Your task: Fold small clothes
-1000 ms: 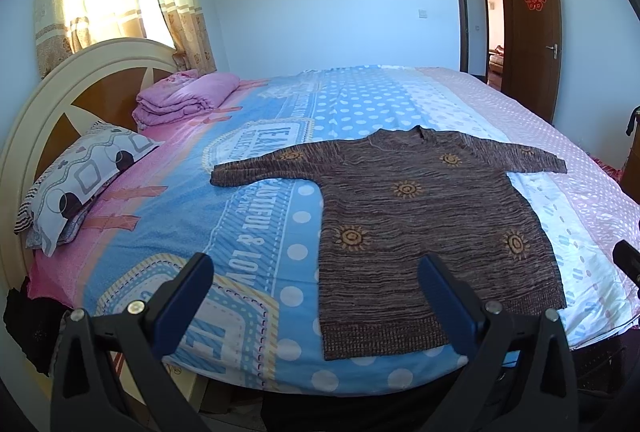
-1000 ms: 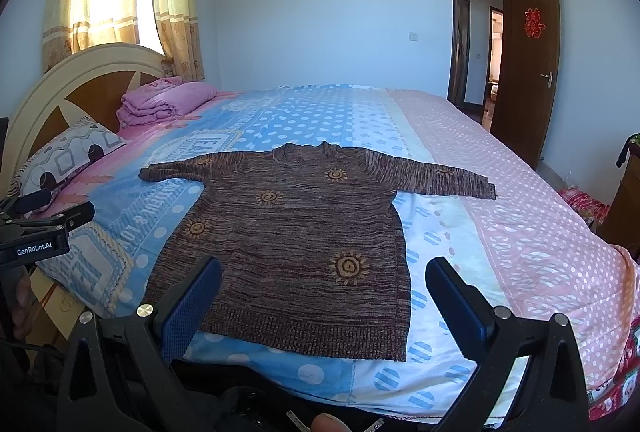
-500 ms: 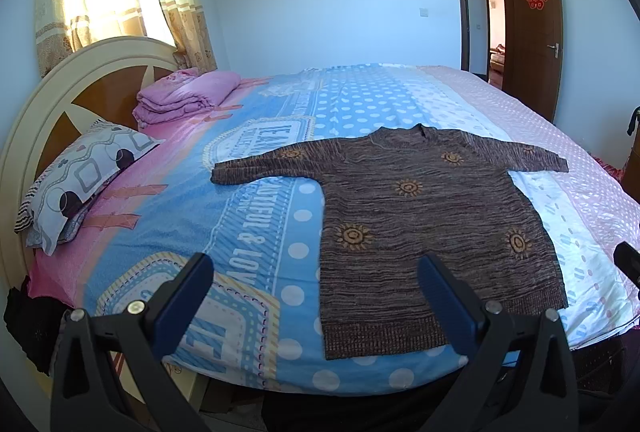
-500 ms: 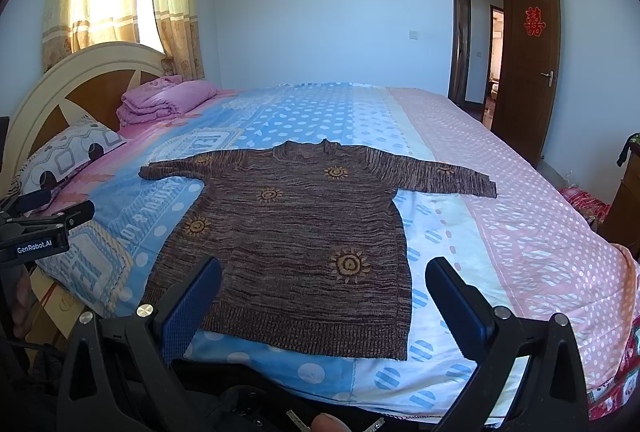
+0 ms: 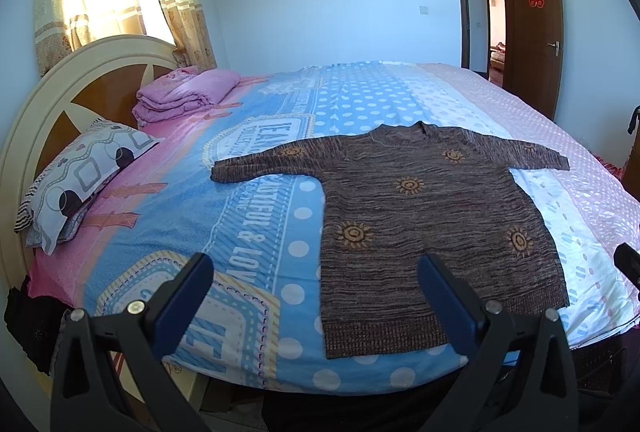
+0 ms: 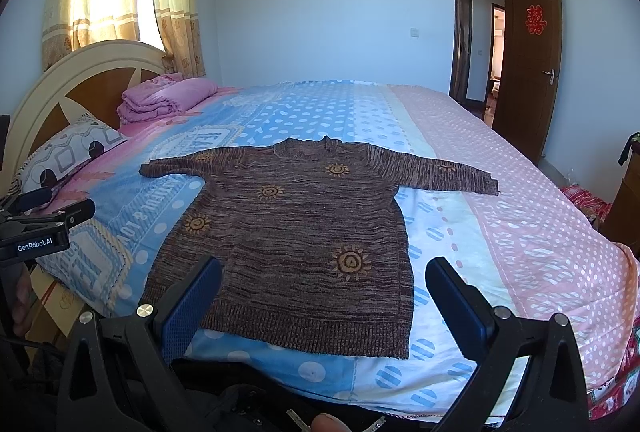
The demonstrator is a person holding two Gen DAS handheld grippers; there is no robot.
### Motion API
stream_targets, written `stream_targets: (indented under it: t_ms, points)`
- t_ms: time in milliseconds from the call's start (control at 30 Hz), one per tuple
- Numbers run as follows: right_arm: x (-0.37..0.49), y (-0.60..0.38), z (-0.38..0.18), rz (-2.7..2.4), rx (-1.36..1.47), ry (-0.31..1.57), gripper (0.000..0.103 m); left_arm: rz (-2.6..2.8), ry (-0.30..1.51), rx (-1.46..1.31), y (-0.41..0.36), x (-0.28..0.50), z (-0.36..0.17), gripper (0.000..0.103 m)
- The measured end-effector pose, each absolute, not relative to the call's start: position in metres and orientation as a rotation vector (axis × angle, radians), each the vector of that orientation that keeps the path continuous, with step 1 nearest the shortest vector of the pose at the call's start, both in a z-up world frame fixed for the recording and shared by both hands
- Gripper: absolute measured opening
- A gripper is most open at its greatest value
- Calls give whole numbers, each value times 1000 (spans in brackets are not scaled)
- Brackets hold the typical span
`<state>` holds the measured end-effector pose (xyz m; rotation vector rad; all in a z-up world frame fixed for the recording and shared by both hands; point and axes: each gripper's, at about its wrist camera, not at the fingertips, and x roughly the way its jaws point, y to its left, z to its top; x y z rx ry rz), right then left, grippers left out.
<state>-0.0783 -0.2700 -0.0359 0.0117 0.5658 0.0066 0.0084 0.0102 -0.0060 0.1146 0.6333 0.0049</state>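
A brown knitted sweater (image 5: 424, 216) with orange sun motifs lies flat on the bed, both sleeves spread out sideways, hem towards me. It also shows in the right wrist view (image 6: 296, 232). My left gripper (image 5: 314, 288) is open and empty, held above the bed's near edge, to the left of the hem. My right gripper (image 6: 324, 292) is open and empty, held just above the hem. The left gripper's body (image 6: 36, 228) shows at the left edge of the right wrist view.
The bed has a blue and pink patterned sheet (image 5: 248, 216). A patterned pillow (image 5: 80, 179) and a folded pink blanket (image 5: 184, 95) lie by the headboard (image 5: 60, 99). An open brown door (image 6: 528, 71) stands at the right.
Both views have shifted only slightly; the sweater lies as before and both grippers stay open.
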Motion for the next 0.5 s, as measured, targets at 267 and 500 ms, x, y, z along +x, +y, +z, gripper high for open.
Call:
stream_targets:
  t_ms: [267, 500]
  points:
    - [-78, -271, -36, 7, 12, 567, 102, 8, 635, 113, 11, 9, -7, 103]
    - [-75, -270, -40, 5, 9, 578, 102, 13, 643, 114, 11, 13, -10, 103]
